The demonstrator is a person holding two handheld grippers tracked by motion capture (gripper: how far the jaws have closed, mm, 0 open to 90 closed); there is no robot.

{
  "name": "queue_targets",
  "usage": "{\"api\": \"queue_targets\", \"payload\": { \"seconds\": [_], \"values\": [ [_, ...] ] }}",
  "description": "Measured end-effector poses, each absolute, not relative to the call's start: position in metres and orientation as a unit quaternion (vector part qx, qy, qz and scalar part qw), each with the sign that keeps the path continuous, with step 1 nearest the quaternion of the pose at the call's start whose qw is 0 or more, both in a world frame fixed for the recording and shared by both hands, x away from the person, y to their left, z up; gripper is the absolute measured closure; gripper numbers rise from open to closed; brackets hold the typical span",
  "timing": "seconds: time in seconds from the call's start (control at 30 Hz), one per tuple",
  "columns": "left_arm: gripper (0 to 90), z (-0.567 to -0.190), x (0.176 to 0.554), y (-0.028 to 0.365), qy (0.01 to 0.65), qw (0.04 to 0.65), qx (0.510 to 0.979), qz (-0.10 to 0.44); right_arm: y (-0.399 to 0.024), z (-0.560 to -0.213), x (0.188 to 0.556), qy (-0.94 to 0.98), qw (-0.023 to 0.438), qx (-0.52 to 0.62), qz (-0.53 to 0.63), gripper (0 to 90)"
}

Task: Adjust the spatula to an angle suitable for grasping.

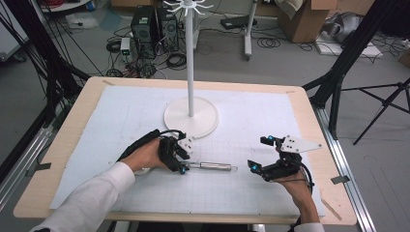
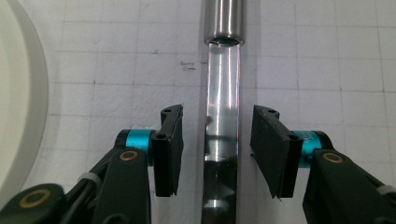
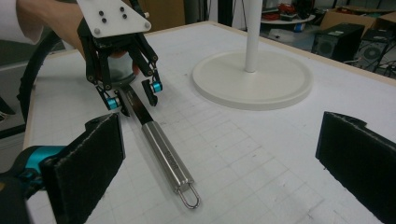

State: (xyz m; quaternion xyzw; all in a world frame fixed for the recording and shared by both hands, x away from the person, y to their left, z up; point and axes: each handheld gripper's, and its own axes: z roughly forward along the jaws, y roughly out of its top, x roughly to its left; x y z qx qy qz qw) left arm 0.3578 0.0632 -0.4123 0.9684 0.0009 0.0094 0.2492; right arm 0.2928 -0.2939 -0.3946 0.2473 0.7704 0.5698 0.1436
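A steel kitchen utensil (image 1: 212,166) lies flat on the white gridded mat (image 1: 121,121), its round handle and hanging loop pointing right. My left gripper (image 1: 183,164) straddles its flat shiny neck (image 2: 223,93); a narrow gap shows on each side between the black pads (image 2: 169,149) and the metal, so the gripper is open around it. The utensil's head end is hidden behind the left gripper (image 3: 133,95). My right gripper (image 1: 257,153) hovers to the right of the loop (image 3: 189,198), open wide with nothing between its pads (image 3: 88,163).
A white stand with a round base (image 1: 191,118) and a tall pole (image 1: 190,58) rises just behind the left hand. The mat covers a wooden table (image 1: 309,121). Cables, computer cases and boxes lie on the floor beyond.
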Motion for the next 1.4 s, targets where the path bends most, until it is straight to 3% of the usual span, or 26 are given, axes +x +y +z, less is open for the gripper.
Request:
{"api": "queue_targets", "payload": {
  "seconds": [0.67, 1.07, 1.4],
  "values": [
    [72.3, -0.413, 0.357, 0.058, 0.001, 0.227, 0.974, 0.007, -0.294, -0.395, 0.293, 0.772, 0.142, 0.247, 0.569, 0.1],
    [74.2, -0.407, 0.354, 0.058, -0.001, 0.223, 0.975, 0.02, -0.292, -0.397, 0.294, 0.772, 0.14, 0.248, 0.568, 0.1],
    [74.4, -0.383, 0.354, 0.072, 0.024, 0.277, 0.96, 0.022, -0.291, -0.397, 0.294, 0.773, 0.143, 0.245, 0.567, 0.1]
  ]
}}
